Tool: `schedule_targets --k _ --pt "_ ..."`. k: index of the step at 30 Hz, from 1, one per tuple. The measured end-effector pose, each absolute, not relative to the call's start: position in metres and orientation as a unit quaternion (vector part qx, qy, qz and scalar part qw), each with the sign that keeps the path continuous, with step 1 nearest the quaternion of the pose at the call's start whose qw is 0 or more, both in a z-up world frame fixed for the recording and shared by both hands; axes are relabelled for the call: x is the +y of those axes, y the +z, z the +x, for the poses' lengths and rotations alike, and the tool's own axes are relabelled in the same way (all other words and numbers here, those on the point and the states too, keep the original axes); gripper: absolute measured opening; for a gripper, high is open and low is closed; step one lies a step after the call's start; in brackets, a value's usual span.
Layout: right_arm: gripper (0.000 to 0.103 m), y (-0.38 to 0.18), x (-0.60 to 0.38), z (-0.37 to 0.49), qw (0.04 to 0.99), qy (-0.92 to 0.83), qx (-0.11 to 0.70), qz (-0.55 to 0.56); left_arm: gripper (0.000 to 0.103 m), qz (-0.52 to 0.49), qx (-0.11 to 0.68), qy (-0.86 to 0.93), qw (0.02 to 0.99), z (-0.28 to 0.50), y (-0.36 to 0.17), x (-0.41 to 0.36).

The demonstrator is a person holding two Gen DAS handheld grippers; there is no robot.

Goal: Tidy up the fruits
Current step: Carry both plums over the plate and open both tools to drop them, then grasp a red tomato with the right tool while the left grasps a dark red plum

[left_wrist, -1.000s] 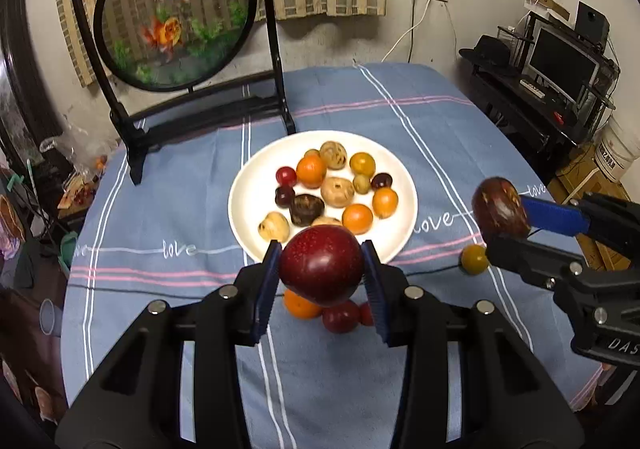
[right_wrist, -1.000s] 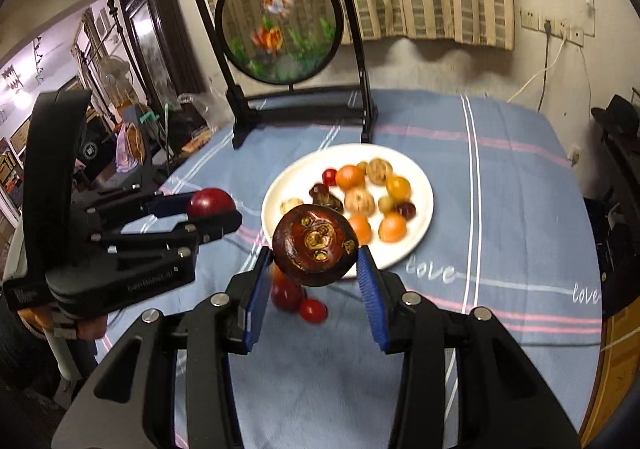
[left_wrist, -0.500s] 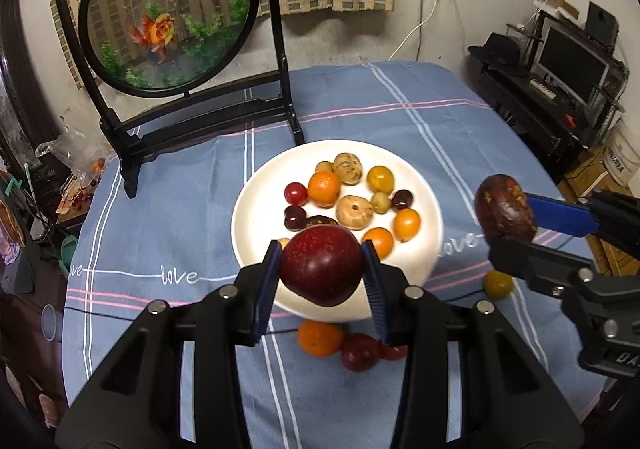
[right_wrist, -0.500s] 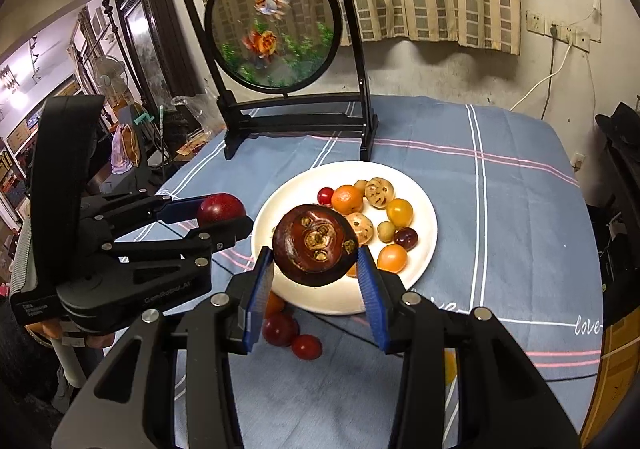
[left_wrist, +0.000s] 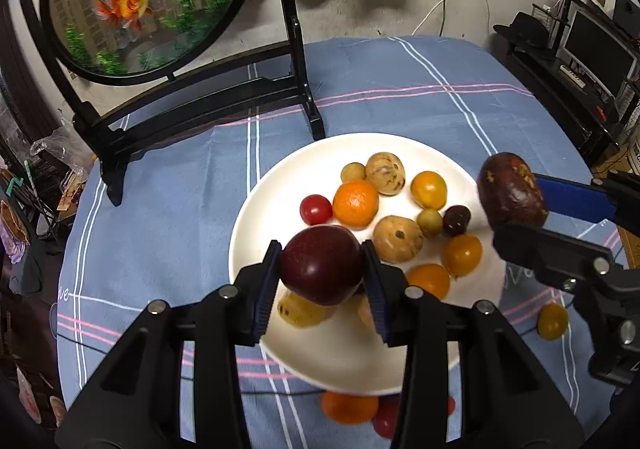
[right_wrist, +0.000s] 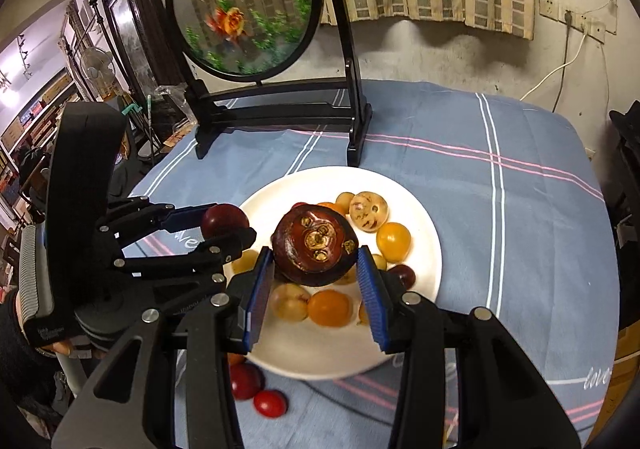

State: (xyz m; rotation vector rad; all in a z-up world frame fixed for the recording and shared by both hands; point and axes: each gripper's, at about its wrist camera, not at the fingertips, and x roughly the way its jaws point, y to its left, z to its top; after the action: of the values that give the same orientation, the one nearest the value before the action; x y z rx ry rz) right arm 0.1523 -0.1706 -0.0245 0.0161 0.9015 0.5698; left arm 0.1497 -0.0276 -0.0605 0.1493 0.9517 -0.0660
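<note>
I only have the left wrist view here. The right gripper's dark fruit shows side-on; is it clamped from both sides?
Observer: Yes. In the right wrist view both blue fingers of the right gripper press the mangosteen.
Operator: What lies on the tablecloth below the white plate?
Observer: A dark red fruit and a cherry tomato, side by side, off the plate.

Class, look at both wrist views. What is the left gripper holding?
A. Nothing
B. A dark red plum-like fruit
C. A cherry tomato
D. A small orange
B: the left gripper has its blue pads clamped on either side of a dark red plum-like fruit above the white plate.
</note>
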Motion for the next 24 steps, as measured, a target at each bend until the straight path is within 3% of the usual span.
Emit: schedule_targets --k 7,10,11,24 --pt "0.044 -0.05 -0.156 0.185 0.843 0.267 0.468 -0.004 0.044 0.079 0.479 -0.028 0.874 0.172 -0.083 -0.028" --pt "0.048 -0.058 -0.155 0.196 0.841 0.257 0.476 -0.003 0.063 0.081 0.481 -0.029 0.872 0.175 -0.088 -0.028" --pt "0.058 -0.059 -0.156 0.198 0.842 0.252 0.478 -0.002 0.063 0.082 0.479 -0.028 0.873 0.174 -0.089 -0.028" --pt "0.059 -0.032 -0.189 0.176 0.861 0.234 0.451 0.026 0.063 0.058 0.468 -0.023 0.882 0.156 -0.068 -0.014"
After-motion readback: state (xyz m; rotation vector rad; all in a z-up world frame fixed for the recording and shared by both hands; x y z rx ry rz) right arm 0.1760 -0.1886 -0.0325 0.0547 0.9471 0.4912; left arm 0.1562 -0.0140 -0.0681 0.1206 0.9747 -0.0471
